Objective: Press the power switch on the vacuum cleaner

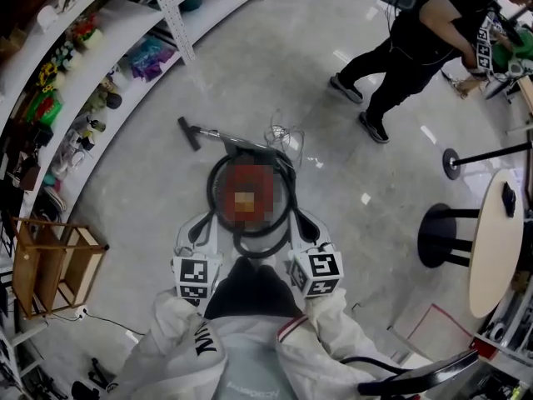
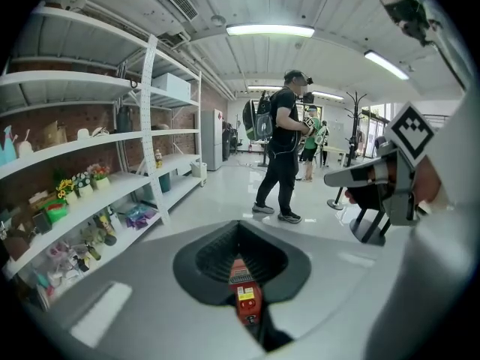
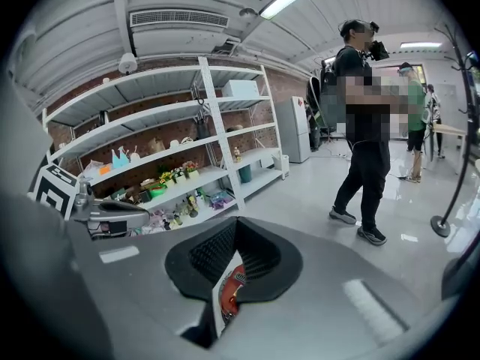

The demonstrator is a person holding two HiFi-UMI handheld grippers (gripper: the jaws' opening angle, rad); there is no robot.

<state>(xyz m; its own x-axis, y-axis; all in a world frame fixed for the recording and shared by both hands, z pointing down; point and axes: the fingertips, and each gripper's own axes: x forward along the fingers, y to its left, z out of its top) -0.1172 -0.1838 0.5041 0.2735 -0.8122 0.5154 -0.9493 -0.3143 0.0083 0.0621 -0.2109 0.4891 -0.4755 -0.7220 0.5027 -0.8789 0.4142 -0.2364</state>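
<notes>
The red vacuum cleaner (image 1: pixel 240 172) stands on the grey floor just ahead of me, its black hose (image 1: pixel 218 192) coiled round it and the wand's nozzle (image 1: pixel 188 132) lying to the far left. Its power switch cannot be made out. My left gripper (image 1: pixel 197 228) and right gripper (image 1: pixel 305 226) hover side by side above its near end, apart from it. Both look shut: through the thin slit of the left gripper (image 2: pixel 244 310) and of the right gripper (image 3: pixel 220 300) only a strip of the red vacuum cleaner (image 2: pixel 244 291) (image 3: pixel 232 291) shows.
Long white shelves (image 1: pixel 108 23) with toys run along the left. A wooden crate (image 1: pixel 52 265) sits at the near left. A person in black (image 1: pixel 416 36) stands at the far right. A round table (image 1: pixel 496 242), black stool (image 1: pixel 441 236) and stand base (image 1: pixel 452 163) are at the right.
</notes>
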